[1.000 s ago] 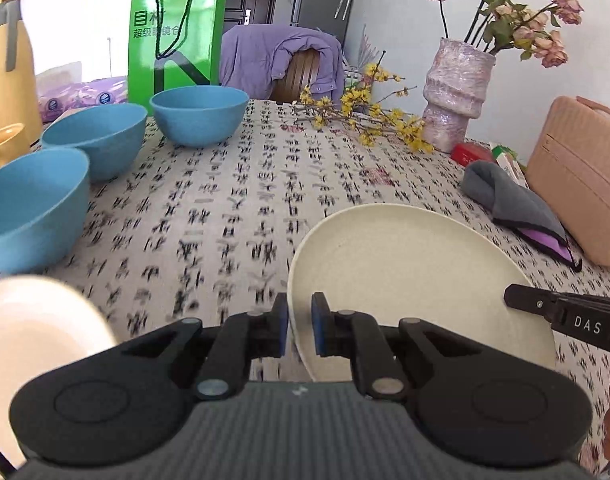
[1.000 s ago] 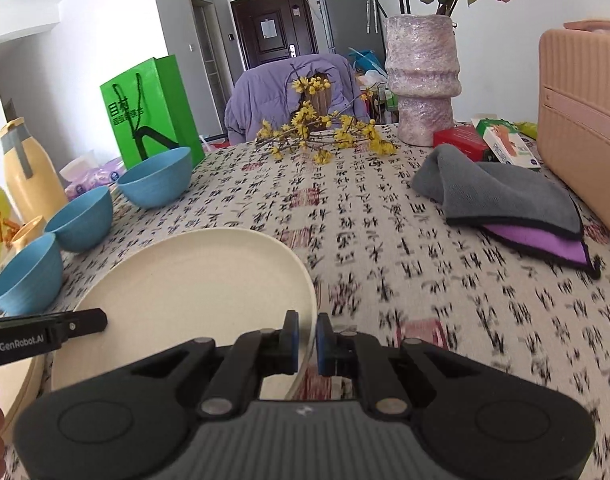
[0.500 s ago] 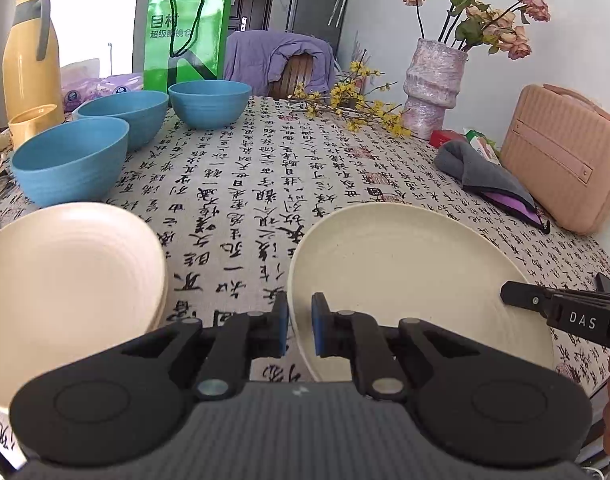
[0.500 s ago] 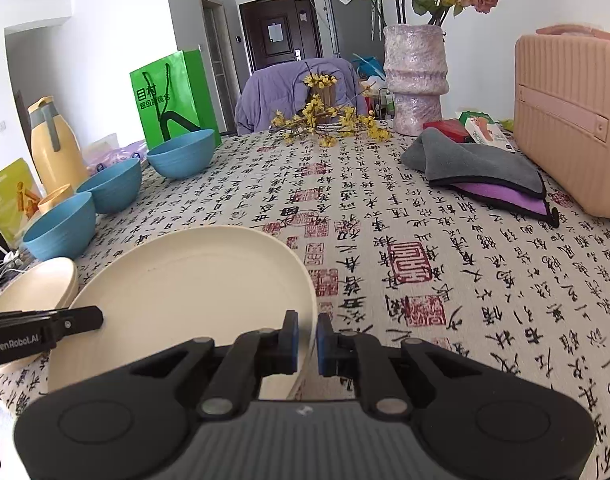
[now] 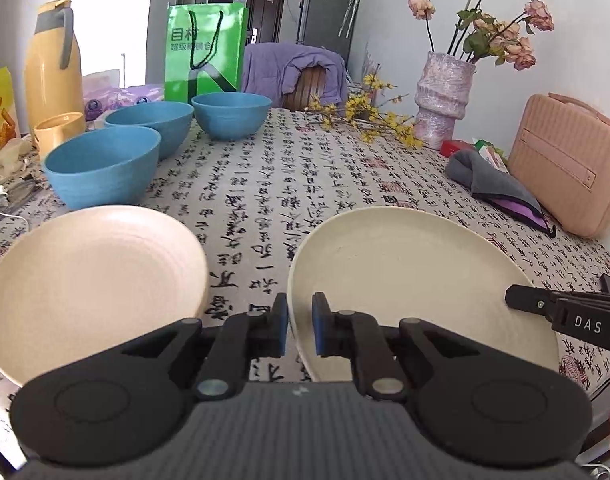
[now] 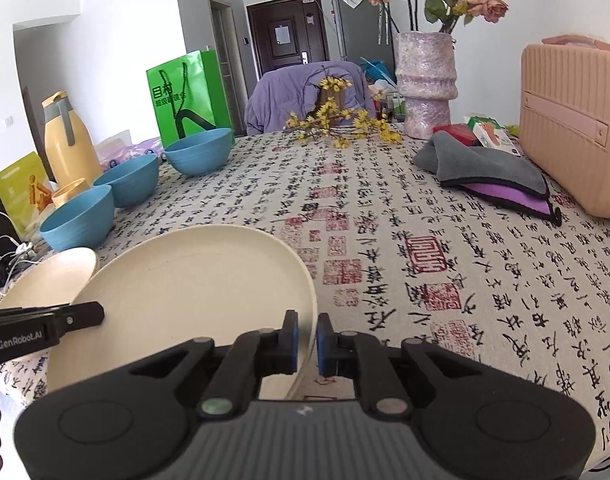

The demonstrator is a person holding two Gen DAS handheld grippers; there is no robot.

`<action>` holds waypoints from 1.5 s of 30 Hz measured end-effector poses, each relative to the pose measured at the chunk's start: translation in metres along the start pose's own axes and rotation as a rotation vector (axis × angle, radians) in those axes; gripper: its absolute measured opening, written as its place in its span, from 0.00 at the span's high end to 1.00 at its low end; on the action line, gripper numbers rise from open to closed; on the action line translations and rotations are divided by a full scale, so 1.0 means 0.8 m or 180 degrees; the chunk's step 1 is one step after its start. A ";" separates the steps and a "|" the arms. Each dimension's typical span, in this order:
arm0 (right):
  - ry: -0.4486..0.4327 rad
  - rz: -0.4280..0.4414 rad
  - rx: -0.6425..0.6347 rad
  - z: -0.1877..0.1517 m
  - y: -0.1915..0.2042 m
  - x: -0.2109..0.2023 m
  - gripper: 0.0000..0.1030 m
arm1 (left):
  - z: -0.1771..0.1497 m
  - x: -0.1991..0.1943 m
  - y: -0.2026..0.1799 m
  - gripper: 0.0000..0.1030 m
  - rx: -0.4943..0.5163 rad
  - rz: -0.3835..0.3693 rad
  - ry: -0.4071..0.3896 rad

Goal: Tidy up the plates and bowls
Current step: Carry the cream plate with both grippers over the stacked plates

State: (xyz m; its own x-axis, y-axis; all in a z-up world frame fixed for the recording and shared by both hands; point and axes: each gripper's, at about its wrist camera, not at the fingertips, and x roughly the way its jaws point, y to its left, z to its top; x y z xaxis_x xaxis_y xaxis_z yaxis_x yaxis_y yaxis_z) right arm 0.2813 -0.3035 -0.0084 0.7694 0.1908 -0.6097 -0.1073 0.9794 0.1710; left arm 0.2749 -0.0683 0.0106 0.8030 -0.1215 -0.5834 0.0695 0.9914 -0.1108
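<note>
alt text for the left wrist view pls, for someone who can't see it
The left gripper pinches the near left rim of a cream plate that the right gripper holds on the far side. A second plate lies to the left on the patterned tablecloth, with three blue bowls behind it.

Matt cream plate [image 5: 417, 276], smooth; second plate [image 5: 89, 276], faintly ringed. Matt blue bowls [image 5: 105, 164]. Tablecloth [image 5: 265, 192] of printed woven cloth. Glossy green paper bag [image 5: 205, 52]. Soft grey cloth [image 6: 485, 160]. Ribbed pink plastic case [image 6: 573, 120]. Rough-textured vase [image 6: 425, 84].
</note>
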 end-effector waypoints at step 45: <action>0.0219 0.0462 -0.0656 0.026 0.277 0.126 0.88 | 0.016 -0.009 0.244 0.87 0.0028 0.0774 -0.0206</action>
State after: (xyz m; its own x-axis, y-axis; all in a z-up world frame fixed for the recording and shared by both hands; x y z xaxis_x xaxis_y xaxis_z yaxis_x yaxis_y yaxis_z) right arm 0.3480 -0.0690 -0.0161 0.6928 0.3273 -0.6426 -0.3447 0.9330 0.1035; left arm 0.2908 0.1270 0.0035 0.8331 0.1238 -0.5391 -0.1254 0.9915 0.0339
